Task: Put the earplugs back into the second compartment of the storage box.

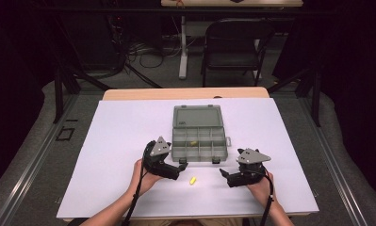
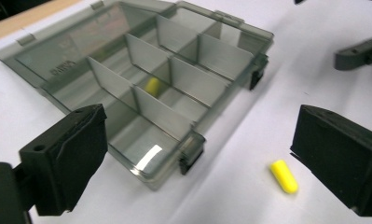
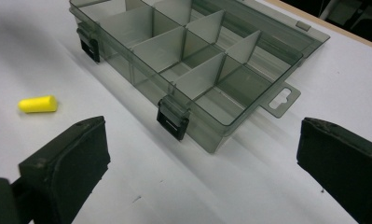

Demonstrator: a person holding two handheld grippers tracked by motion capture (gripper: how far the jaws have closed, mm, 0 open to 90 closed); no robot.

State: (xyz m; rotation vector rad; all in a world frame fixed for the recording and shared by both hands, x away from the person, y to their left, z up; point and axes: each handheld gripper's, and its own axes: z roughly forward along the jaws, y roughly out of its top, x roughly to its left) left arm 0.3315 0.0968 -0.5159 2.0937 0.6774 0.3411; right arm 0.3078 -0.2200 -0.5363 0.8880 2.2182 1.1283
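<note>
A clear grey compartment box (image 1: 198,145) lies open at the table's middle, its lid (image 1: 198,116) folded back flat. One yellow earplug (image 1: 193,142) rests in a middle compartment (image 2: 152,86). A second yellow earplug (image 1: 192,181) lies loose on the white sheet in front of the box (image 2: 284,176) (image 3: 37,104). My left gripper (image 1: 182,165) is open just left of that loose earplug, nothing between its jaws (image 2: 197,158). My right gripper (image 1: 222,173) is open to the earplug's right, also empty (image 3: 200,158), facing the box's near right corner (image 3: 211,140).
The white sheet (image 1: 119,141) covers most of the wooden table (image 1: 129,94), with open room left and right of the box. A folding chair (image 1: 232,44) and cables stand beyond the far edge. The box's black latches (image 3: 173,119) face me.
</note>
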